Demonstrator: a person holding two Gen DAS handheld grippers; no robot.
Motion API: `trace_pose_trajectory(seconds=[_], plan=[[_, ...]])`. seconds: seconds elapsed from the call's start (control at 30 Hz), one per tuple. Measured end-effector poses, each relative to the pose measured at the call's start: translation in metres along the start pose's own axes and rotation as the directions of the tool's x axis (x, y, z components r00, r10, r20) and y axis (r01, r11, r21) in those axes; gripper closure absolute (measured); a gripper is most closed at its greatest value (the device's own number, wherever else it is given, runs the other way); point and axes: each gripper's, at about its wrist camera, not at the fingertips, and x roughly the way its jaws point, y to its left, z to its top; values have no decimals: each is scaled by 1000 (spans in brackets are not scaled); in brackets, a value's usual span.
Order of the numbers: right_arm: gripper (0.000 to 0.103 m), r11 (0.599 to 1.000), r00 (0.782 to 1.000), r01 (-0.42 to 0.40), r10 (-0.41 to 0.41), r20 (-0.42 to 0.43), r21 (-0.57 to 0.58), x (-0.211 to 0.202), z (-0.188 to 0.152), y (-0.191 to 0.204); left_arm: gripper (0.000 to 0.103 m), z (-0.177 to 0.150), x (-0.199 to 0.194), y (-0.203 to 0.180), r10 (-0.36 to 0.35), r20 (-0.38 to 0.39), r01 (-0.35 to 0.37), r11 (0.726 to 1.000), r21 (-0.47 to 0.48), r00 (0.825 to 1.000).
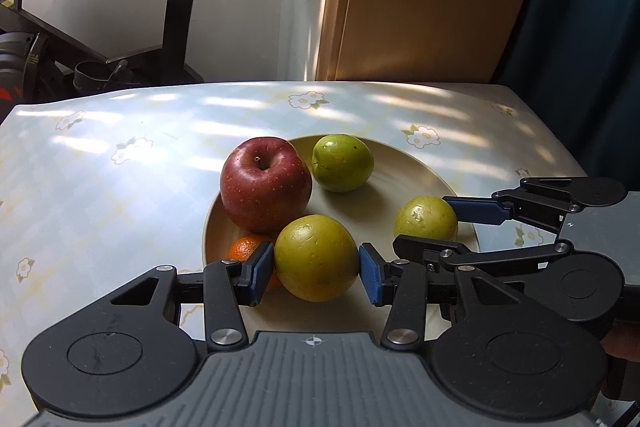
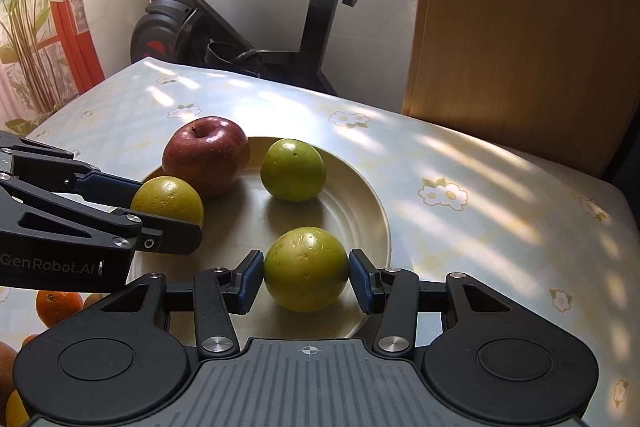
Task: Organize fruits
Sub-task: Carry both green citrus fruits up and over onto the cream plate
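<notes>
Two green fruits are held, one per tool, both over the cream plate (image 1: 420,163).

1. Left-hand fruit: the yellow-green fruit (image 1: 316,258) sits between the pads of my left gripper (image 1: 316,269). Both blue pads touch its sides, so the jaws are pinching it, partly closed. It is at the near-left part of the plate, just in front of the red apple (image 1: 266,185) and touching or nearly touching it. An orange (image 1: 246,247) shows behind my left pad, at the plate's rim; I cannot tell if it lies on the plate or off it.

2. Right-hand fruit: the second green fruit (image 2: 305,270) sits between the pads of my right gripper (image 2: 306,277). Pads press both sides, so it is pinched too. Position: near edge of the plate, approx. centre in the right wrist view.

3. Relation of tools: my right gripper comes in from the right side of the left wrist view, fingers around its fruit, near my left tool's right finger.

4. Loose fruit: a third green fruit (image 1: 343,163) lies free at the far side of the plate, beside the apple.

5. Surroundings: plate on a floral tablecloth (image 2: 460,163); exercise bike (image 2: 248,15) behind the table.
</notes>
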Motion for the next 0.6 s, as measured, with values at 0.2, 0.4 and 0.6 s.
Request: trace_pose_trajectory(seconds=[0.2, 0.4, 0.6], plan=[[60, 1000, 1000, 13, -13, 2, -14, 8, 8, -6, 54, 1, 3, -1, 0, -1, 1, 1000, 12, 1000], [60, 999, 1000, 25, -25, -1, -26, 20, 19, -12, 54, 2, 3, -1, 0, -6, 0, 1000, 18, 1000], [60, 999, 1000, 16, -16, 3, -40, 28, 27, -11, 54, 3, 3, 0, -2, -11, 2, 1000, 8, 1000]])
